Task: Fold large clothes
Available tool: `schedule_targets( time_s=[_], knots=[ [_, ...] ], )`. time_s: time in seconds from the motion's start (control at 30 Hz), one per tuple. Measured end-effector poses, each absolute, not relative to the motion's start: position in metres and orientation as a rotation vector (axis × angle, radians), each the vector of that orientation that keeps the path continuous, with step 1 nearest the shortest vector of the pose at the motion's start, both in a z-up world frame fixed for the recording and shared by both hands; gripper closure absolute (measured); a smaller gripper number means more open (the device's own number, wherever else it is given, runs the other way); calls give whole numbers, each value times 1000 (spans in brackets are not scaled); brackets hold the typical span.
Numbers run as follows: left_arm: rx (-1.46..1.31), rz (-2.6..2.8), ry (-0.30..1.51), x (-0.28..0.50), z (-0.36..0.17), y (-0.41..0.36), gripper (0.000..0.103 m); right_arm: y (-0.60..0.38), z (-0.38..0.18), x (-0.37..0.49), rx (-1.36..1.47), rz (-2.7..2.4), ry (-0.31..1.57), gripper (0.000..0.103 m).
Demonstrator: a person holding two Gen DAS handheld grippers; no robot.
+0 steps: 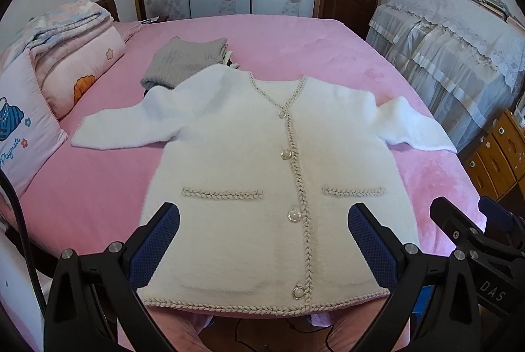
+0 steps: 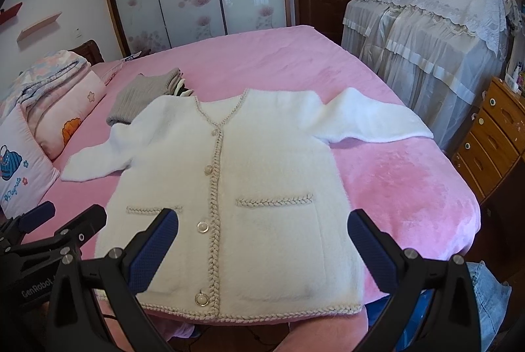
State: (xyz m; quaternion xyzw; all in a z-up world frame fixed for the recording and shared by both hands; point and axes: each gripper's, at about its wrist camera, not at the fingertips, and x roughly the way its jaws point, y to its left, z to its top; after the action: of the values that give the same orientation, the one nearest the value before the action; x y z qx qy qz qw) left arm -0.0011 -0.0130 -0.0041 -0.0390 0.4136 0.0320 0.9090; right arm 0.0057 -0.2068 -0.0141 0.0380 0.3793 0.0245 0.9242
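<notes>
Both grippers are just hanging above the near edge of the bed, pointed forward over the hem of the cardigan. The left gripper (image 1: 264, 248) has its 2 blue-padded fingers spread wide with nothing between them, tips floating over the lower part of the garment near the pockets. Same deal with the right gripper (image 2: 262, 253): fingers wide apart, holding nothing, aimed at the lower right half of the cardigan. They sit side by side, close together, and each one shows up at the edge of the other's camera.

The white fuzzy cardigan (image 1: 249, 161) is laid flat and face up on the pink bed (image 1: 98, 187), buttoned shut, hem toward the grippers and neckline away. Both sleeves are stretched out to the sides, 1 each way. Count-wise: 4 pearly buttons down the braided front placket, and 2 pockets with braided trim, 1 on each side of it.

Behind the collar, touching or just tucked under the left shoulder, there's 1 stack of folded clothes with a gray knit (image 1: 185, 58) on top. On the left side of the bed are a pile of folded quilts (image 1: 75, 46) and 1 pink pillow (image 1: 23, 135) with a cartoon print. A wooden dresser (image 2: 492, 135) stands off to the right.
</notes>
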Motion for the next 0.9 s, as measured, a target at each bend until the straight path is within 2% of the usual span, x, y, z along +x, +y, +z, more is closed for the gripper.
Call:
schedule_targets(
  time_s=[0.9],
  knots=[
    [-66,108,841,18,-9,-7,1,-206,-18,19,75,73,803,0]
  ],
)
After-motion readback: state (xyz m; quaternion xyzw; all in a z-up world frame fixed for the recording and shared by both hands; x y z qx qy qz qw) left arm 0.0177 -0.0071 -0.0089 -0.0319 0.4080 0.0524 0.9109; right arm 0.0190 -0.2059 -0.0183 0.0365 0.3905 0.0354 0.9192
